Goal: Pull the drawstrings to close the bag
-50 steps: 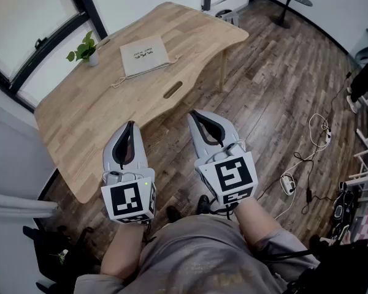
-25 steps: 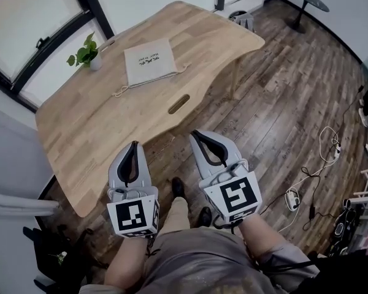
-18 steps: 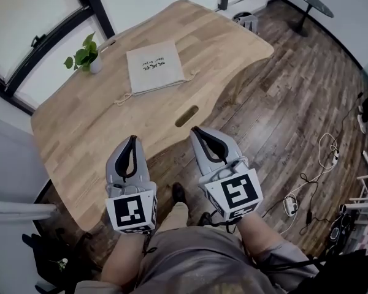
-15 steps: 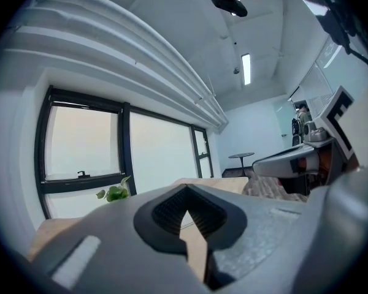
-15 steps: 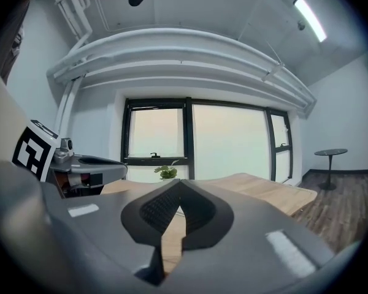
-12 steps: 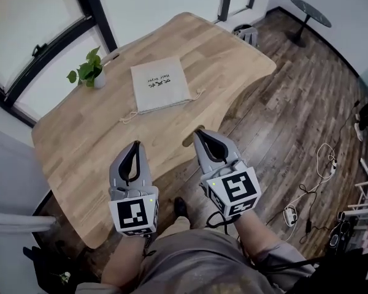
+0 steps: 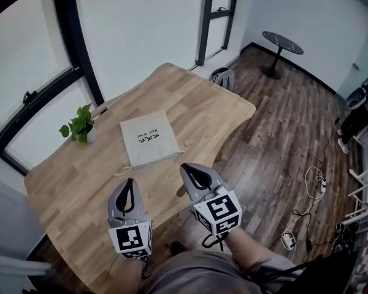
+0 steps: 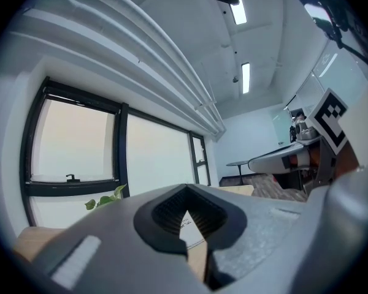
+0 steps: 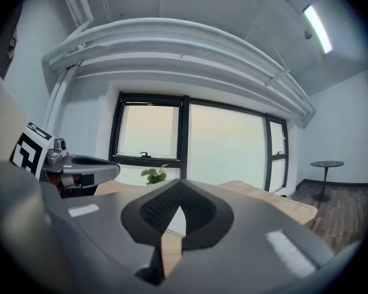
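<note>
Head view shows the cloth bag (image 7: 149, 139) lying flat around the middle of the wooden tabletop (image 7: 196, 100), near a small potted plant (image 7: 78, 126). Its drawstrings (image 7: 120, 172) trail loose from the two corners of the edge nearest the person. The left tongs (image 7: 129, 182) and right tongs (image 7: 186, 166) are held well short of the bag, and both gripper views show each pair with its tips pressed together on nothing. Judging from this, none of the task is done: the cords have yet to be reached, gripped and pulled outward to cinch the mouth.
</note>
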`<state>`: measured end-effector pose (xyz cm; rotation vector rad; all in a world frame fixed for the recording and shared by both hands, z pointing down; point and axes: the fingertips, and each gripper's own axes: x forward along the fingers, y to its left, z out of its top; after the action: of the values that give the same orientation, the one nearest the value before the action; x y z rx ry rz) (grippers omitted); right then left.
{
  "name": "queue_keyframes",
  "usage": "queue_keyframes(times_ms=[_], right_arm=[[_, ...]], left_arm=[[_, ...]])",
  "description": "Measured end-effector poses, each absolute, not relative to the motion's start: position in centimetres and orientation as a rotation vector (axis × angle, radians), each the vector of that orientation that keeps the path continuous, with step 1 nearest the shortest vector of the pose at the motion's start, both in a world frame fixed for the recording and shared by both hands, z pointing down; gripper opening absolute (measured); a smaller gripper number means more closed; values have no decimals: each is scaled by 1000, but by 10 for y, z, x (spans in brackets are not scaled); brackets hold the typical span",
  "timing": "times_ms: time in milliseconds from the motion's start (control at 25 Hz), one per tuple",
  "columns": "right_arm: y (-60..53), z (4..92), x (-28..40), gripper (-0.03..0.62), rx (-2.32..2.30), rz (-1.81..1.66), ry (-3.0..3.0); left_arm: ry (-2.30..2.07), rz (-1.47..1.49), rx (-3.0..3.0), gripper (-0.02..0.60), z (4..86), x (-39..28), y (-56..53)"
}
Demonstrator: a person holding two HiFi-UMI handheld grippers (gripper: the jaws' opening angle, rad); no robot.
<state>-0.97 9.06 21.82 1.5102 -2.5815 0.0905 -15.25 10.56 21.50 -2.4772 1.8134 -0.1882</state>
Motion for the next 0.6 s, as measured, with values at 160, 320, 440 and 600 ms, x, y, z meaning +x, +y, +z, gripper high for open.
queue_keyframes(times_ms=[160,320,440,600], right_arm=[[79,217,1,31,1544,77,-2571],[65,226,14,31,1543,114,-2569],[52,249,23,31,1519,177,-2555],[27,278,33,31,1473,255,-2551]], left_arm=[[1794,-206,-2483,0,218,-147,92],[1794,-228,-2490,0,224,-138,73],[1813,-264,-2494,0,237,-135,57],[1830,-296,-2503,0,253,-130,34]])
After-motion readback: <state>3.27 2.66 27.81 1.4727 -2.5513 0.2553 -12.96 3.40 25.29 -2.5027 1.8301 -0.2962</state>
